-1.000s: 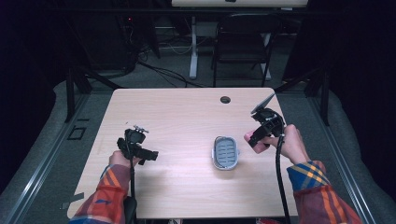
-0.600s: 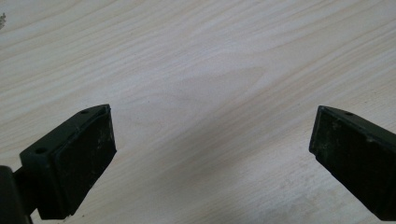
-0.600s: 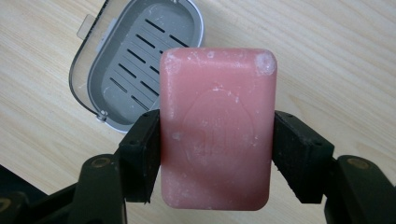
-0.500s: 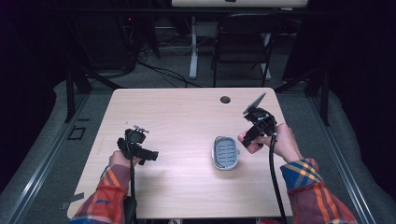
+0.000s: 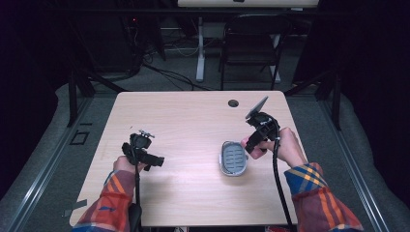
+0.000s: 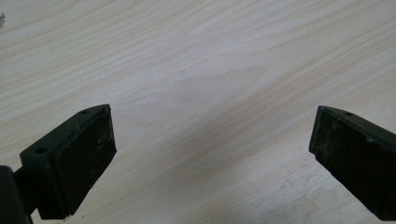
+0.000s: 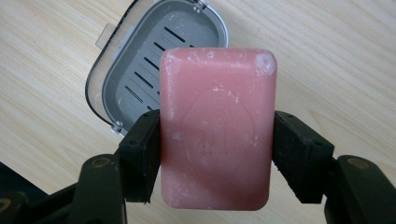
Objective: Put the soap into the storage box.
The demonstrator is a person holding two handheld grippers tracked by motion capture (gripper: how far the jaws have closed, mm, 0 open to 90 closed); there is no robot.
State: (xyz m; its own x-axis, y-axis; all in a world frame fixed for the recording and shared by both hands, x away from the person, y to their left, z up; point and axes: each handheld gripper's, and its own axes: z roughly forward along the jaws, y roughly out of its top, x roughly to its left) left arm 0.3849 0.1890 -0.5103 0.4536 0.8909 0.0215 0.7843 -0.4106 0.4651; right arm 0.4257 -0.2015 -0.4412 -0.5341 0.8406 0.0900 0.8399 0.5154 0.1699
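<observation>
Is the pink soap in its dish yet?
Not yet. Picked up already: the right gripper clamps the pink soap by its sides, above the table. The grey dish lies empty beneath. Left: lowering it in and letting go.

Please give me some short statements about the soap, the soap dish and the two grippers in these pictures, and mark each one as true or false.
1. The right gripper holds a pink soap bar between its jaws. True.
2. The soap bar already lies in the grey soap dish. False: the dish has nothing in it, and the bar is in the jaws above the table, partly over the dish.
3. The left gripper is open with nothing between its jaws. True.
4. In the high view, the soap dish sits next to the left gripper. False: it sits near the right gripper, well apart from the left one.
5. The table is dark metal. False: it is light wood.
</observation>
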